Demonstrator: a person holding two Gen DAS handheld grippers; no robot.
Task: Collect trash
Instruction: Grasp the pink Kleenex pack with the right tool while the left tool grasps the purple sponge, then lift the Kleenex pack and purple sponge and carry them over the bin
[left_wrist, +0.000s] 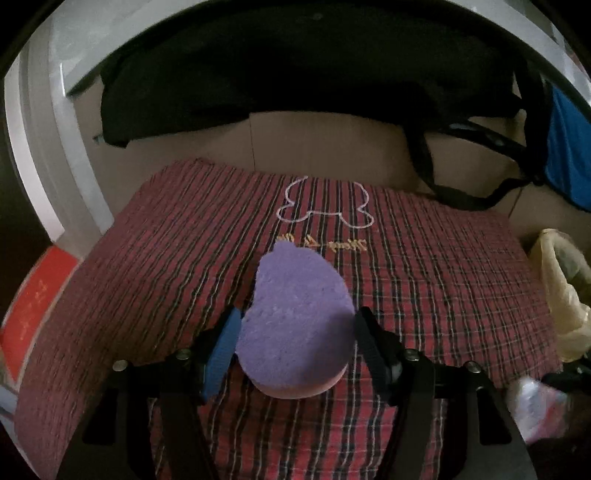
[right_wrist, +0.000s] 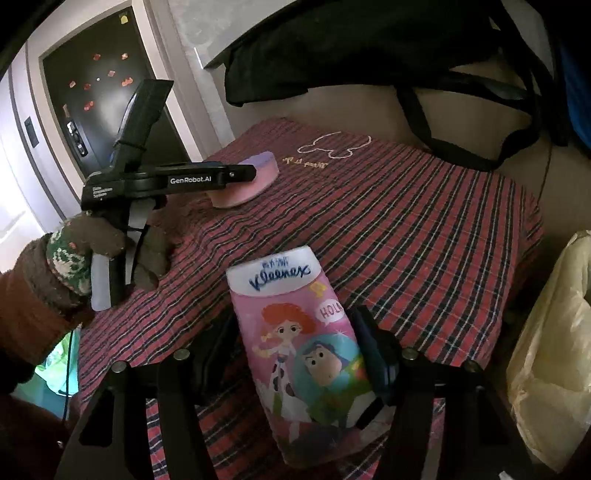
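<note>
A purple-topped, pink-sided oval sponge (left_wrist: 295, 317) lies on a red plaid cloth (left_wrist: 424, 280). My left gripper (left_wrist: 295, 332) has a finger on each side of it, touching or nearly touching; in the right wrist view the sponge (right_wrist: 245, 181) sits at the left gripper's (right_wrist: 243, 173) tips. My right gripper (right_wrist: 295, 350) is shut on a pink Kleenex tissue pack (right_wrist: 299, 339) with cartoon figures, held just above the cloth (right_wrist: 424, 229). The pack shows blurred at the left wrist view's lower right (left_wrist: 535, 410).
A yellowish plastic bag (right_wrist: 550, 350) stands open at the right edge of the cloth; it also shows in the left wrist view (left_wrist: 561, 295). A black bag with straps (right_wrist: 406, 55) hangs behind. A red box (left_wrist: 33, 306) sits at left. A dark door (right_wrist: 99, 92) stands far left.
</note>
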